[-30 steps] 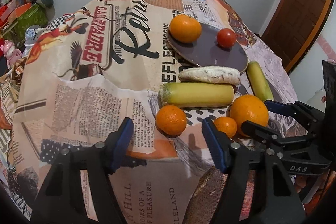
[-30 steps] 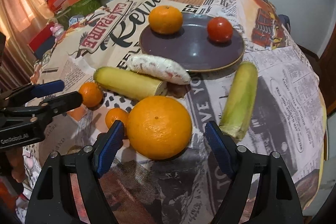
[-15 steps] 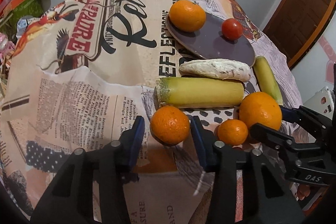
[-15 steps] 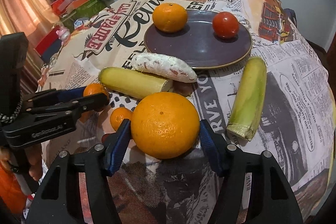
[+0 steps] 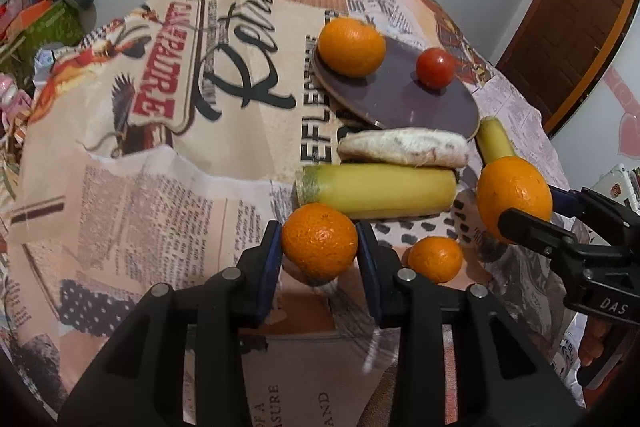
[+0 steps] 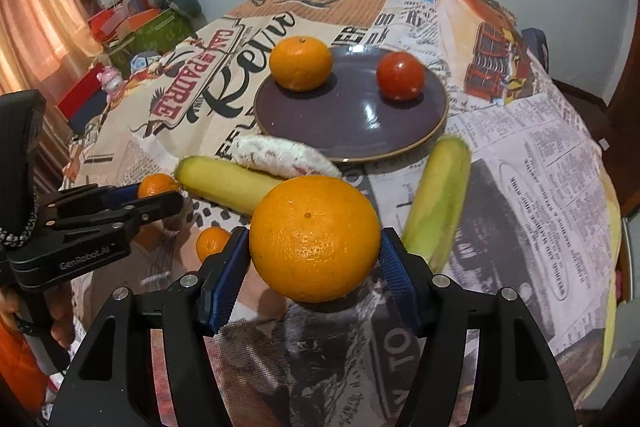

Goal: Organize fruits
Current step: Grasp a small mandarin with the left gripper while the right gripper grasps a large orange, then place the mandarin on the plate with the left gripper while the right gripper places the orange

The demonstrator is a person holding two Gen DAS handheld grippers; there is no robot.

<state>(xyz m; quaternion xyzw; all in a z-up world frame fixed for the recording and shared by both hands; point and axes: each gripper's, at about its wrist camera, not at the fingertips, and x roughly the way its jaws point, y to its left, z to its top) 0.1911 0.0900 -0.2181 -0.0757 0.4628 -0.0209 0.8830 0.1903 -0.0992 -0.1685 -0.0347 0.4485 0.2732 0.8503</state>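
Left hand-held gripper (image 5: 319, 251) closing on tangerine (image 5: 319, 245)

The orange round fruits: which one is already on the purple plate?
The medium orange fruit beside the red tomato; the others sit in grippers or on cloth.

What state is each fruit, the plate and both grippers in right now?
Left gripper: closing on the mandarin, pads touching it.
Right gripper: clamped on the big orange.
Small mandarin: loose on the cloth.
Plate: holds an orange and a tomato.
Two corn cobs: lying off the plate.
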